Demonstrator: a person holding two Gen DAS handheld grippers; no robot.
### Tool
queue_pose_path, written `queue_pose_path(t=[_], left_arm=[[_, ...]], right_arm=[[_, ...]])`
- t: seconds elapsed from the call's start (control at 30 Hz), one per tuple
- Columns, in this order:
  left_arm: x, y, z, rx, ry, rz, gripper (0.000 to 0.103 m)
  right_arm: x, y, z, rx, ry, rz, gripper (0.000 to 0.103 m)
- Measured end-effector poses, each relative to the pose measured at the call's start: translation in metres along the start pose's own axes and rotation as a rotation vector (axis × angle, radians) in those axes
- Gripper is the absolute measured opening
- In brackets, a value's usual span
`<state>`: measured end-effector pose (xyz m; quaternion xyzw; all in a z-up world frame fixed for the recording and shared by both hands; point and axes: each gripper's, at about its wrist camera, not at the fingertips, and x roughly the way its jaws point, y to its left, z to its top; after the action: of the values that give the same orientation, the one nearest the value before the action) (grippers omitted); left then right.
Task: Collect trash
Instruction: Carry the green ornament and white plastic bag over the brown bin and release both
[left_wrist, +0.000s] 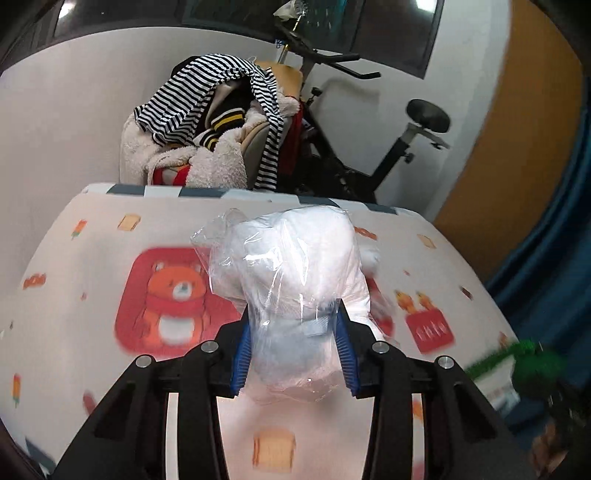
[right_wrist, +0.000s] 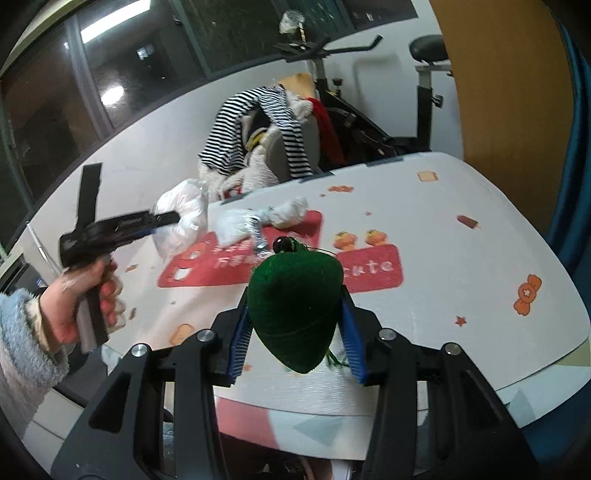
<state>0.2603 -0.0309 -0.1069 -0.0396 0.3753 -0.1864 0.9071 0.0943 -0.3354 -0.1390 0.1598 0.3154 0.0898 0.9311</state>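
My left gripper (left_wrist: 293, 339) is shut on a crumpled clear plastic bag with white stuffing (left_wrist: 291, 266) and holds it above the table. In the right wrist view the left gripper (right_wrist: 168, 221) shows at the left with that bag (right_wrist: 181, 218) in it. My right gripper (right_wrist: 295, 325) is shut on a green felt strawberry-shaped object (right_wrist: 293, 291) above the table's near edge. More crumpled plastic and foil trash (right_wrist: 258, 221) lies on the table beyond it. The green object also shows at the right edge of the left wrist view (left_wrist: 532, 360).
The table (right_wrist: 461, 258) has a white cloth with red cartoon prints. Behind it stands a chair piled with striped and fleecy clothes (left_wrist: 214, 122), and an exercise bike (left_wrist: 369, 147). A blue curtain (left_wrist: 554, 240) hangs at the right.
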Motion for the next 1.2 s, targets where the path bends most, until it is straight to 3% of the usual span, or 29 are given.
queue_pose_path(t=[0.4,0.7,1.0,1.2], left_arm=[[-0.093,-0.03,-0.147,0.053,0.084,-0.101,0.04],[-0.105,-0.039,-0.223,0.111,0.212,-0.137,0.041],[-0.081,-0.044,-0.252,0.151,0.314,-0.139,0.044],[-0.078,-0.047,-0.255,0.128,0.287,-0.164,0.063]], right_arm=[[-0.039,0.063,-0.013,-0.109,0.0,0.073,0.045],[-0.059,0.092,-0.037,-0.161,0.018,0.107,0.045],[-0.065,0.099,-0.051,-0.186,0.042,0.094,0.045],[-0.066,0.097,-0.057,-0.183,0.054,0.083,0.045]])
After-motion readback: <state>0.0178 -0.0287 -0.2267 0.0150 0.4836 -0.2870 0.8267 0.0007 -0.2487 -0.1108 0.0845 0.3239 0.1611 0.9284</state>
